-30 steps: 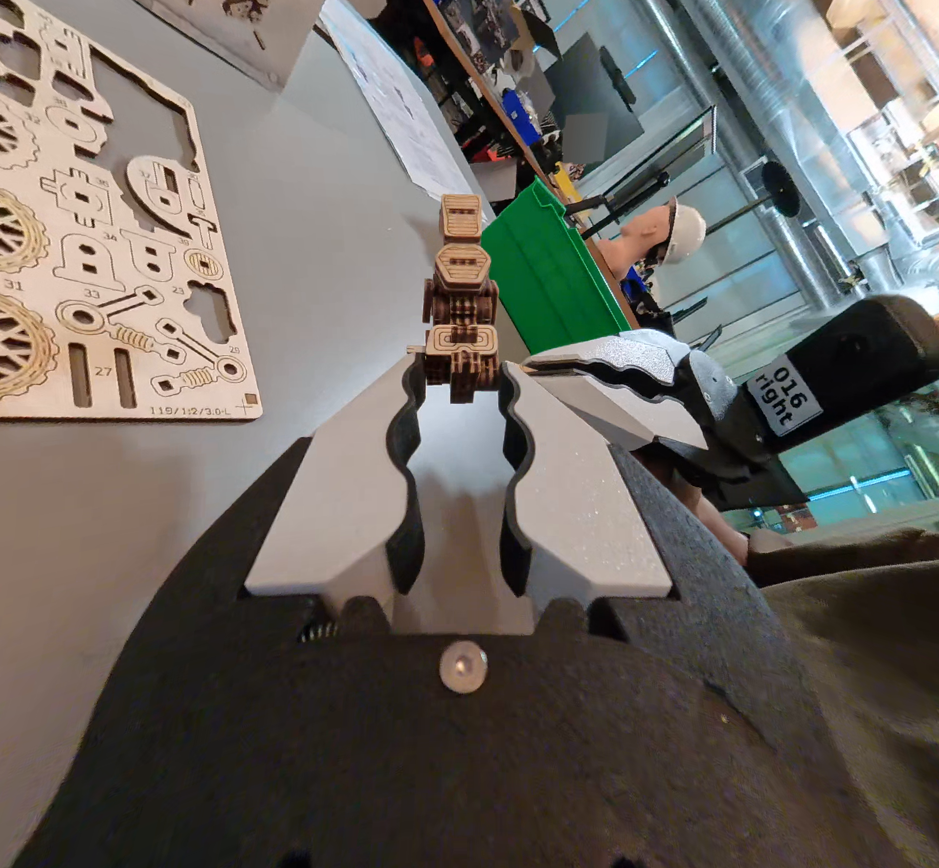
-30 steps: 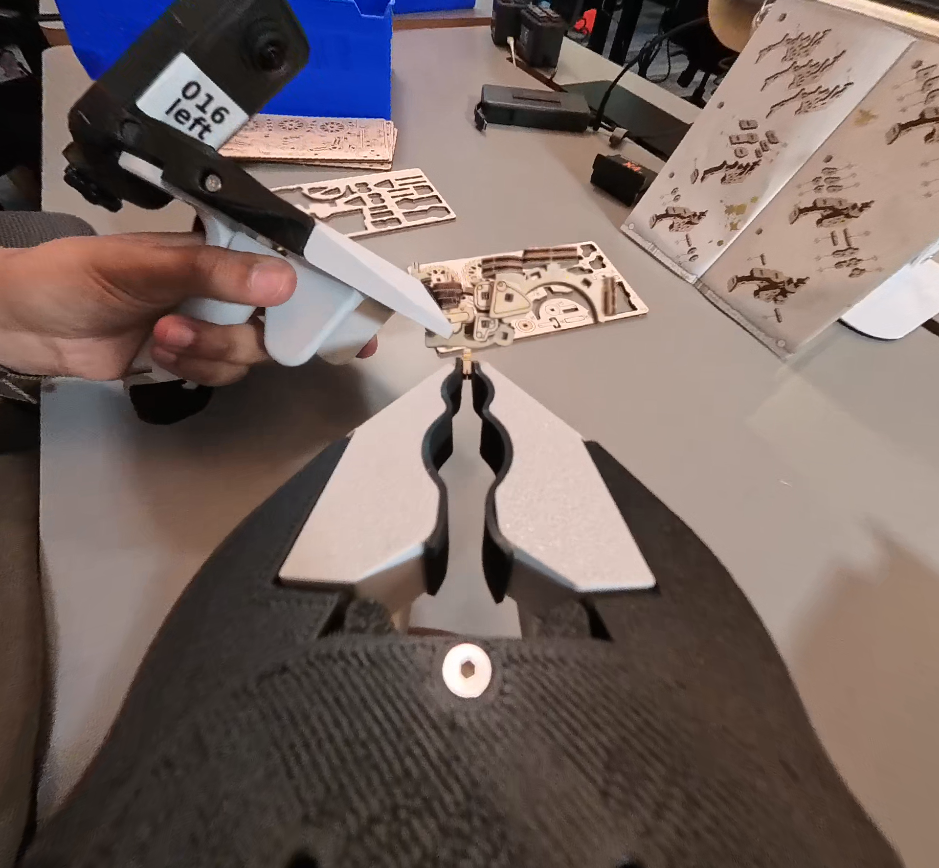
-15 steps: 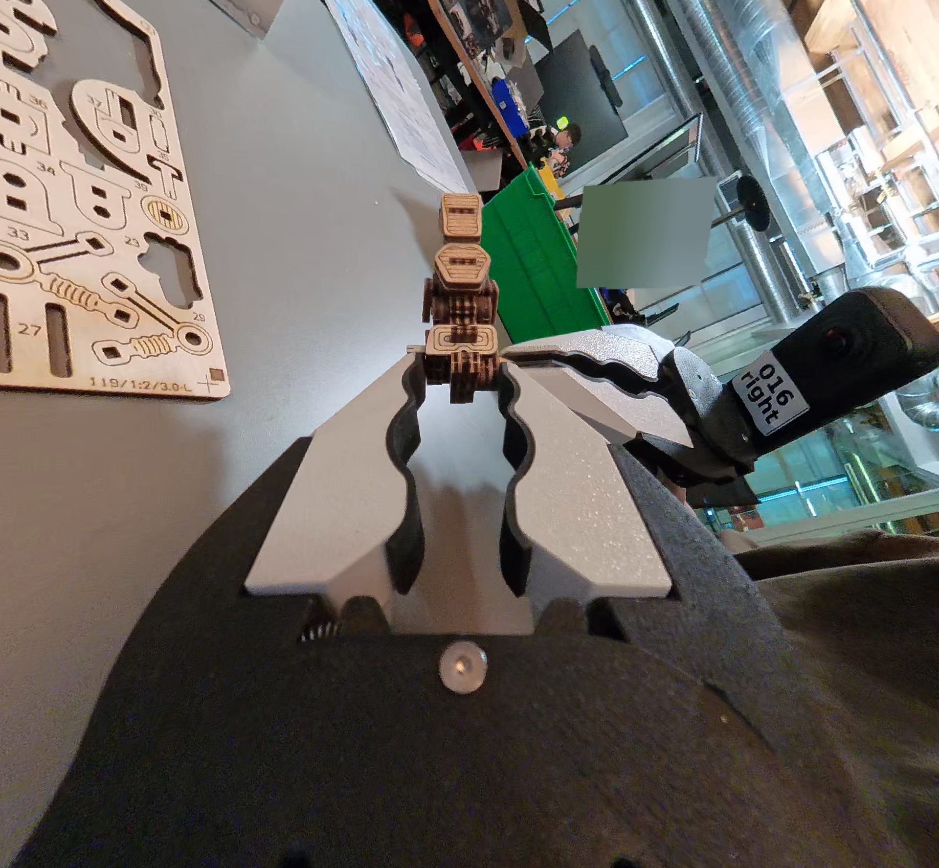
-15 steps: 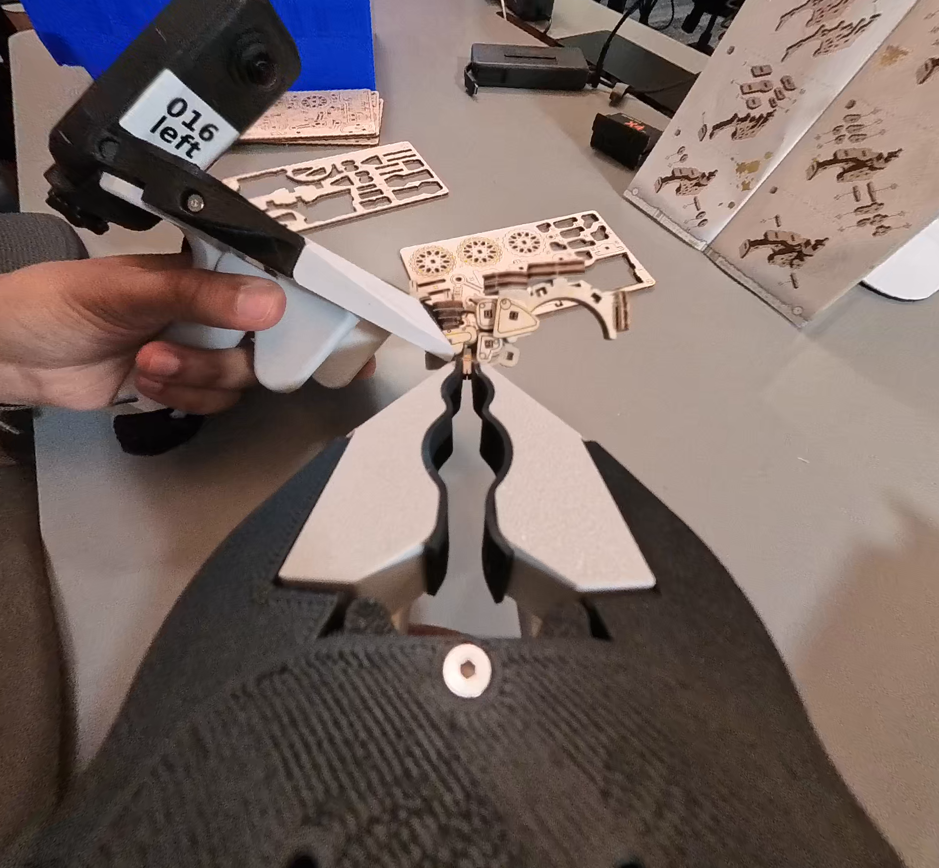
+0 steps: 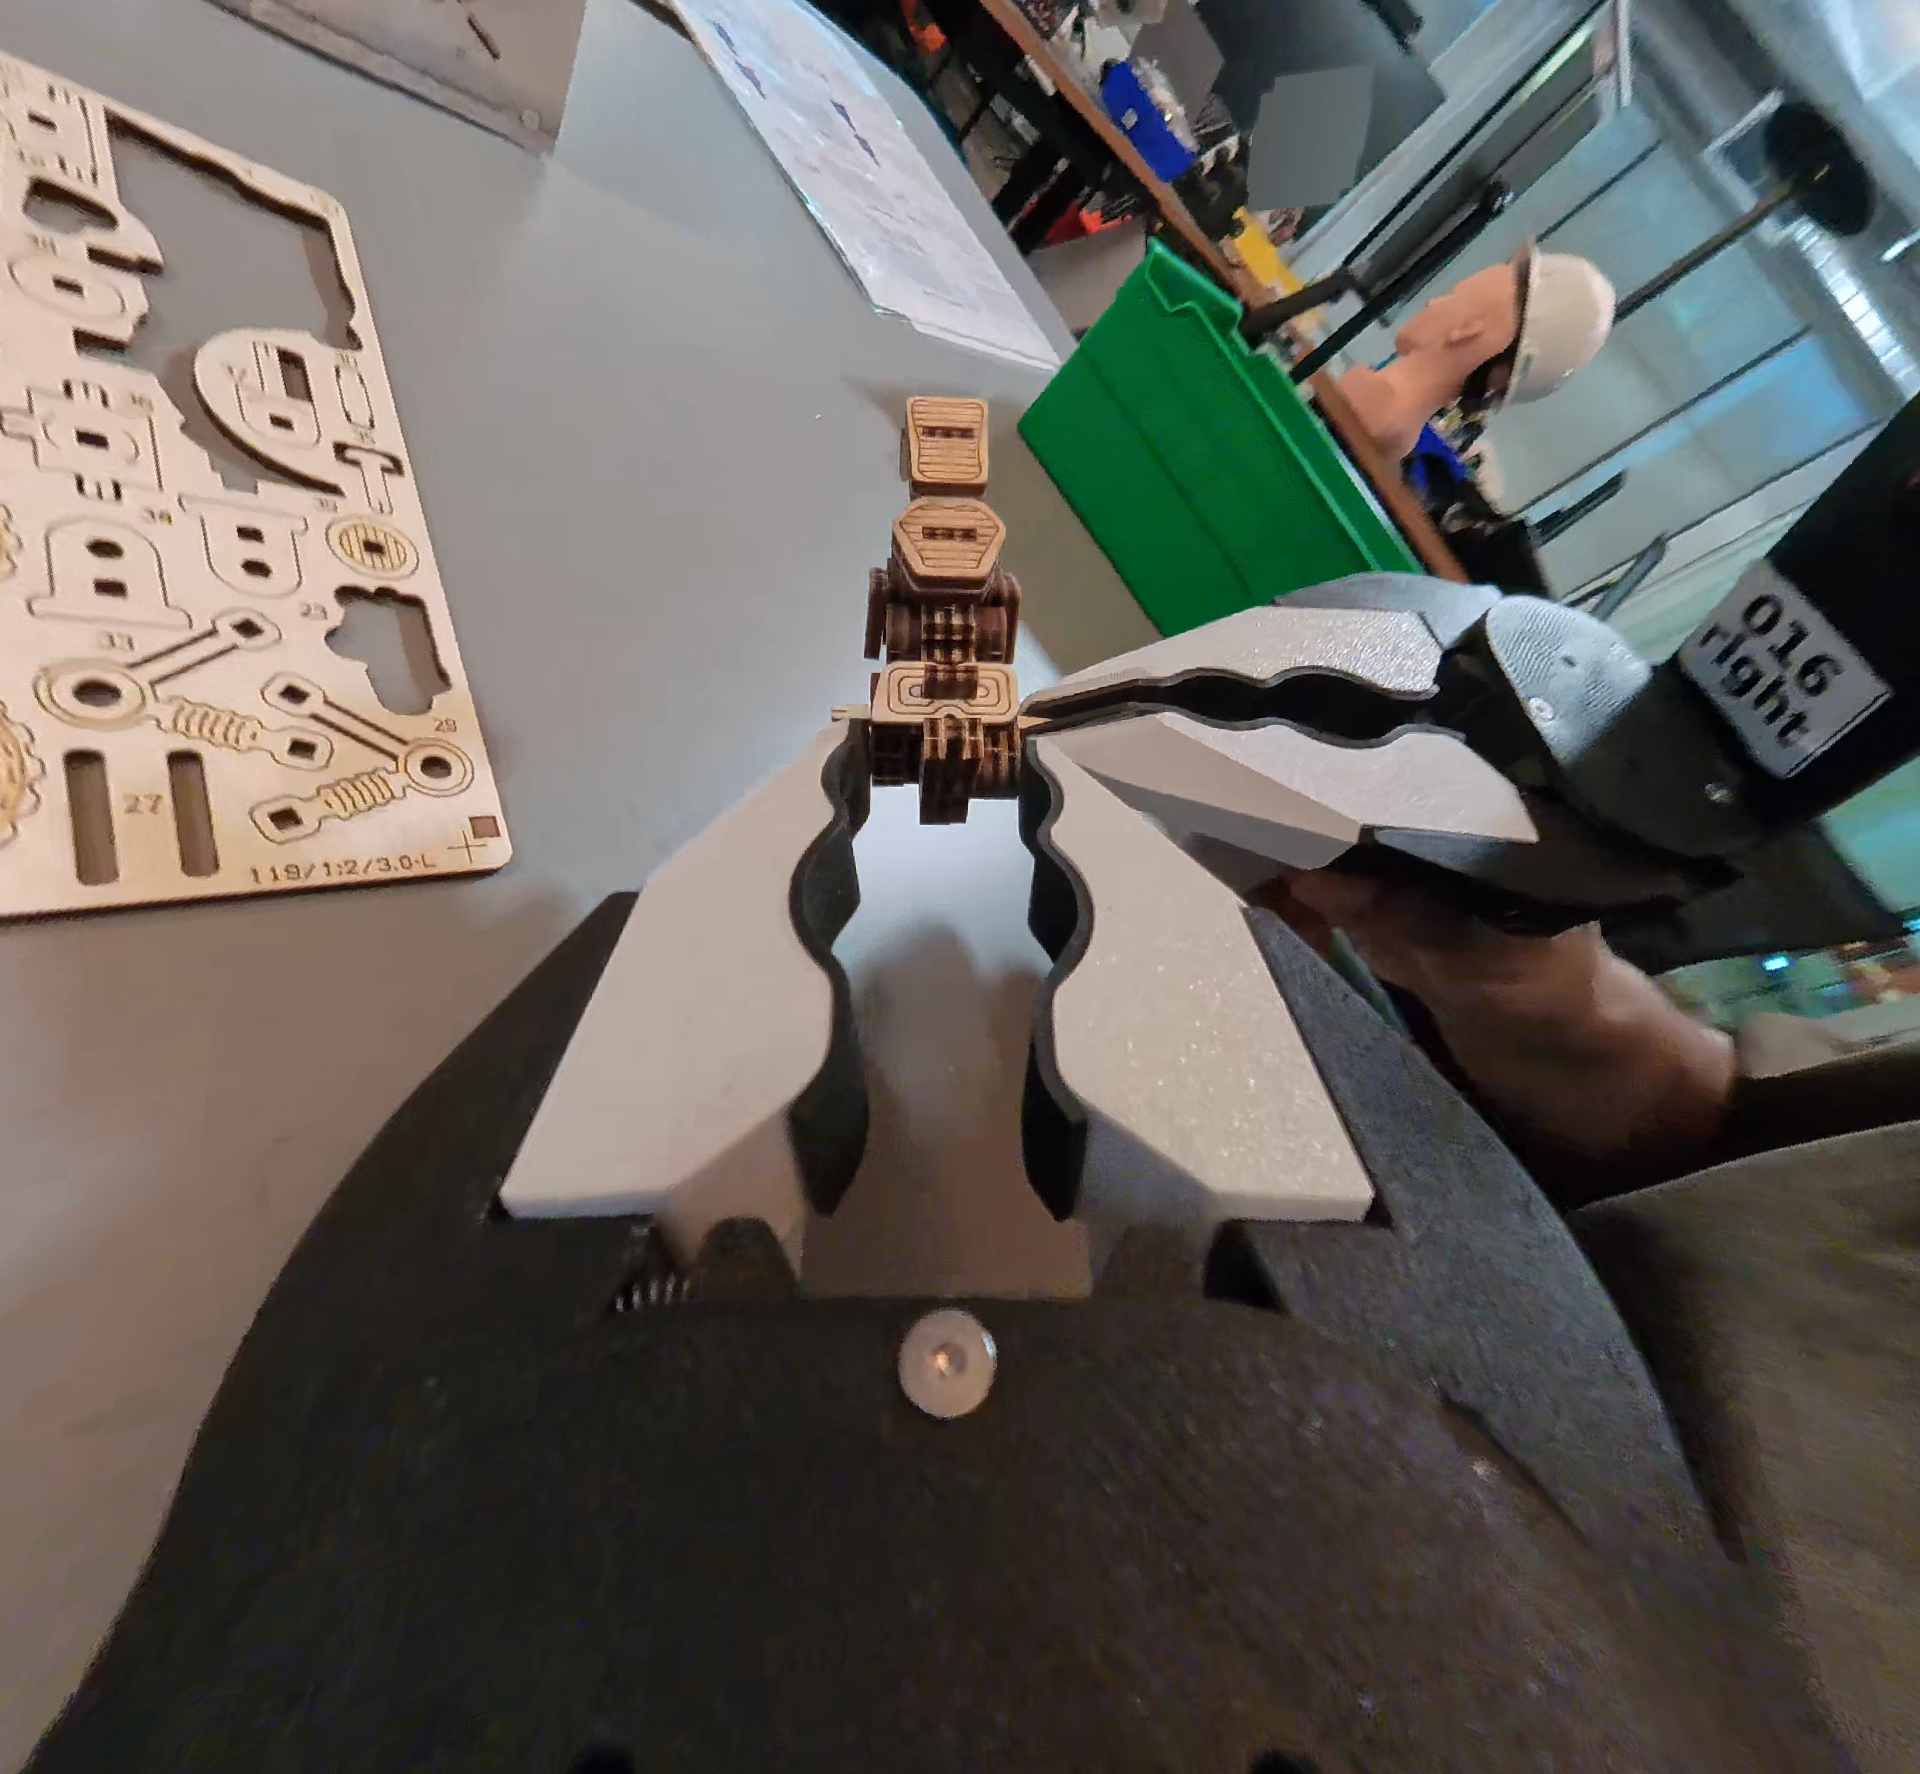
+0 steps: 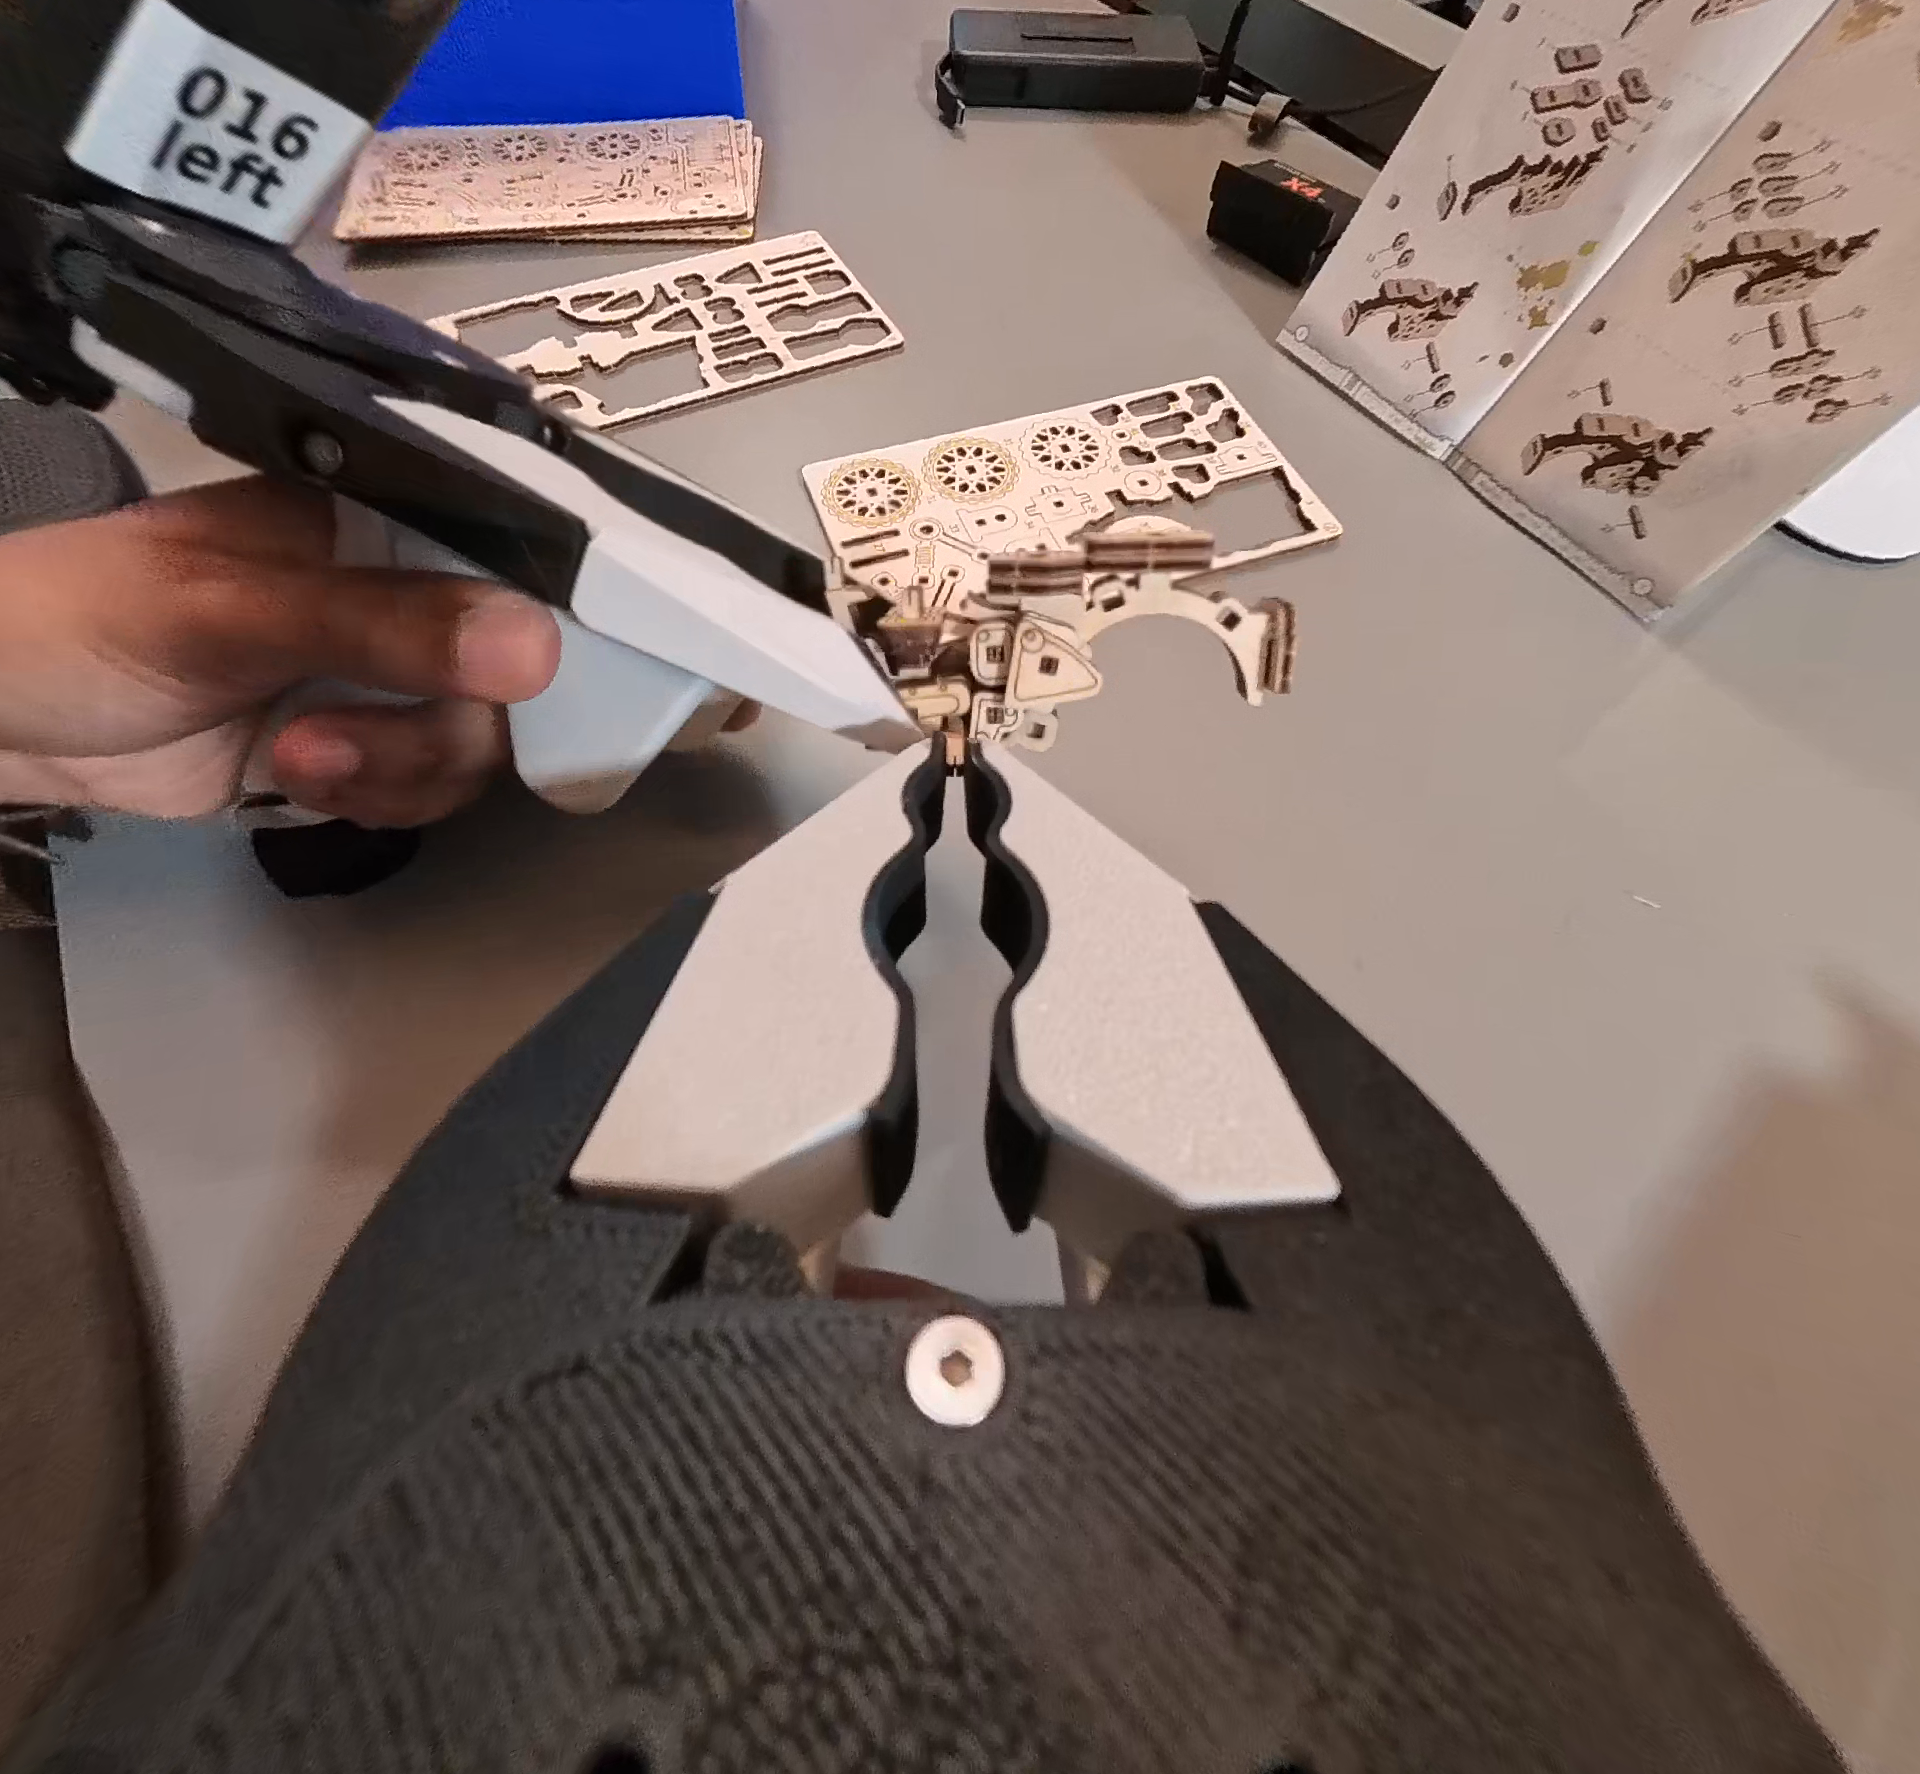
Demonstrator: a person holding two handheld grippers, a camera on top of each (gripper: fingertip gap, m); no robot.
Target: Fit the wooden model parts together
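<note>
left gripper [image 5: 943,768] is clamping the wooden model [image 5: 943,623], its length pointing forward; right gripper [image 6: 951,756] is pinching a small peg [image 6: 951,750] at its side.

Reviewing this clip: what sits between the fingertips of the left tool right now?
In the left wrist view, the left tool clamps the lower end of the wooden model. The right tool pinches a thin wooden pin crossing that same spot.

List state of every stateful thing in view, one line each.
left gripper: shut on the wooden model, held off the table.
right gripper: shut on a small wooden peg at the model's side.
wooden model: partly built, in the air.
wooden peg: pinched at the fingertips; seating unclear.
nearest part sheet: flat on table, several parts punched out.
second part sheet: flat, mostly emptied.
sheet stack: flat, looks unpunched.
</note>
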